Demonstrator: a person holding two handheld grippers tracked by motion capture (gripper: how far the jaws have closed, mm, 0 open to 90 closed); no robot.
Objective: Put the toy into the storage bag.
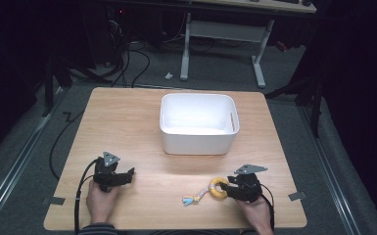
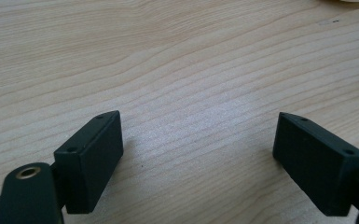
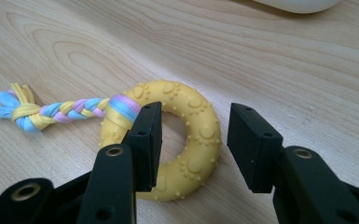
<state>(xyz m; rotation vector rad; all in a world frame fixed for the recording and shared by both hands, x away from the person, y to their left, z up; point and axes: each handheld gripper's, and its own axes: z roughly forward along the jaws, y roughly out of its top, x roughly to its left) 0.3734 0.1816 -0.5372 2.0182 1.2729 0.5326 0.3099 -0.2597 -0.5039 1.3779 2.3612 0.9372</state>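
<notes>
No text, label, brand, number or sign seems readable anywhere.

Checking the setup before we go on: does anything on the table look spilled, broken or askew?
Nothing stands out. The white bin sits upright and square on the table, and the yellow ring toy with its braided rope lies flat and intact by the right gripper.

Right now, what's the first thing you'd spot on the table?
The yellow ring toy with its braided rope tail near the table's front edge, with the open right gripper poised over one side of it. Behind it, mid-table, sits a big white bin. The left gripper is open over bare wood.
</notes>
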